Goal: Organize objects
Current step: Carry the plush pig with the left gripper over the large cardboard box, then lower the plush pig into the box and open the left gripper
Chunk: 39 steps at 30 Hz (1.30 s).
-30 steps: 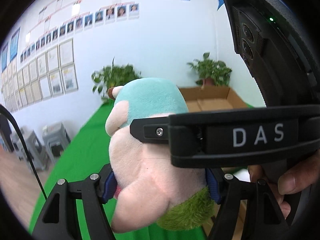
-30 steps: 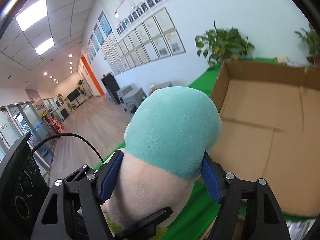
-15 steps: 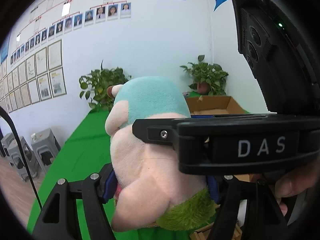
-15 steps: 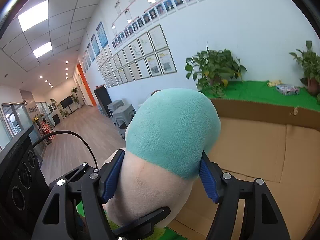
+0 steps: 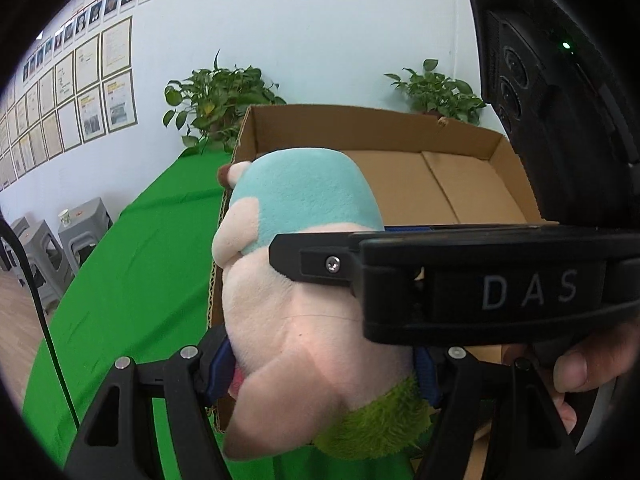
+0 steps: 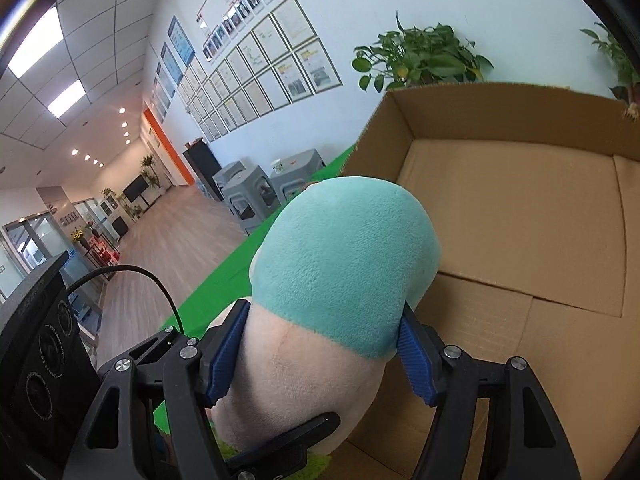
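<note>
We were in a bright office with a white wall hung with rows of framed certificates (image 6: 280, 64) and small portrait photographs, potted green plants (image 5: 218, 94) along its foot and grey plastic stools (image 6: 256, 194) standing on the wooden floor. In front of us lay a worktop covered in green cloth (image 5: 132, 264), and on it an open brown cardboard box (image 6: 520, 216) with a bare bottom.

Our left claw (image 5: 324, 372) was clamped on a soft plush toy with a mint-green cap, a pale pink body and a fuzzy green collar (image 5: 304, 280); its blue pads pressed into the toy's lower body just above the collar. Our right claw (image 6: 320, 344) gripped the same toy higher up, its blue pads (image 6: 416, 360) sunk into the sides where mint met pink. In the left view the right claw's black body marked "DAS" crossed in front of the toy, with fingers of our right hand (image 5: 576, 364) wrapped round its handle.

The right claw's jaws had just been closing a little, with the toy between them. Compared with a second earlier, the box had grown much larger in both views, and the toy now hung over the box's near left corner rather than well short of it; both grips looked unchanged.

The toy stood upright between the two claws, its cap pointing away from us toward the box's far wall.
</note>
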### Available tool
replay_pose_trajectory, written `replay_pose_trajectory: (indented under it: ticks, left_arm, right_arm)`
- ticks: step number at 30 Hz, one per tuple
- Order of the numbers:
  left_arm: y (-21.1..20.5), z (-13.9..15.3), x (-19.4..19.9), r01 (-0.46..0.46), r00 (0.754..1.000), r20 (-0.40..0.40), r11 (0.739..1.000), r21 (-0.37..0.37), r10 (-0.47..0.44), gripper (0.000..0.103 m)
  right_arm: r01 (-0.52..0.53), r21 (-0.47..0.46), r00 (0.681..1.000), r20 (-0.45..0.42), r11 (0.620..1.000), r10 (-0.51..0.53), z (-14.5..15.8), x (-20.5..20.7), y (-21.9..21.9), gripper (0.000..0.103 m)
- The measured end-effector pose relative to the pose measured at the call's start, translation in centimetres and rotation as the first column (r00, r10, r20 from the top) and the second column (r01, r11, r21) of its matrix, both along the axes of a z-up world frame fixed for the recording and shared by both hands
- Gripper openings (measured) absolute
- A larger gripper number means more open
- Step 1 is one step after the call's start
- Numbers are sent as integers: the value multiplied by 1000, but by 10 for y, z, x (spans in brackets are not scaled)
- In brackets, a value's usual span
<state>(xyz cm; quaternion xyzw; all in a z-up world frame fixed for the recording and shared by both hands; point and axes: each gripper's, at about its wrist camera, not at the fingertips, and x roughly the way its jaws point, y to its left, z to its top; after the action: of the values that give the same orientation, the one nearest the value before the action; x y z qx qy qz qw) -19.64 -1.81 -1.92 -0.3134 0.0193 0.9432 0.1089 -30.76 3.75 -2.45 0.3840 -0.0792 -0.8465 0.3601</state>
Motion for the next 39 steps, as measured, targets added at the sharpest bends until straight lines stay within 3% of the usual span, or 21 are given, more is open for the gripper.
replay_pose_trajectory:
  ticks: [6, 9, 14, 22, 25, 30, 36, 39]
  left_arm:
    - [-4, -7, 0, -26, 999, 45, 999, -27, 27, 77]
    - [-7, -6, 9, -29, 998, 60, 1000, 1, 28, 77]
    - [-18, 6, 30, -28, 1000, 7, 1000, -2, 28, 77]
    - [-35, -3, 35, -61, 997, 43, 998, 10, 60, 77]
    - [-39, -8, 32, -63, 996, 65, 998, 25, 61, 77]
    - [-39, -10, 32, -66, 996, 67, 998, 25, 64, 77]
    - [-30, -2, 41, -79, 997, 15, 996, -30, 80, 77]
    - [-24, 4, 49, -83, 996, -23, 994, -67, 81, 77]
  right_arm:
    - [-24, -14, 1000, 20, 1000, 24, -25, -14, -9, 67]
    - [-27, -7, 1000, 17, 1000, 27, -29, -13, -10, 67]
    - [2, 66, 1000, 14, 998, -2, -37, -20, -17, 67]
    - [2, 88, 1000, 1, 996, -2, -35, -21, -27, 81]
    - [26, 42, 999, 33, 999, -28, -28, -24, -18, 82]
    - [66, -30, 997, 45, 997, -65, -14, -16, 2, 92]
    - [147, -24, 987, 65, 989, -145, -16, 8, 20, 98]
    - [218, 9, 976, 8, 976, -218, -12, 37, 40, 101]
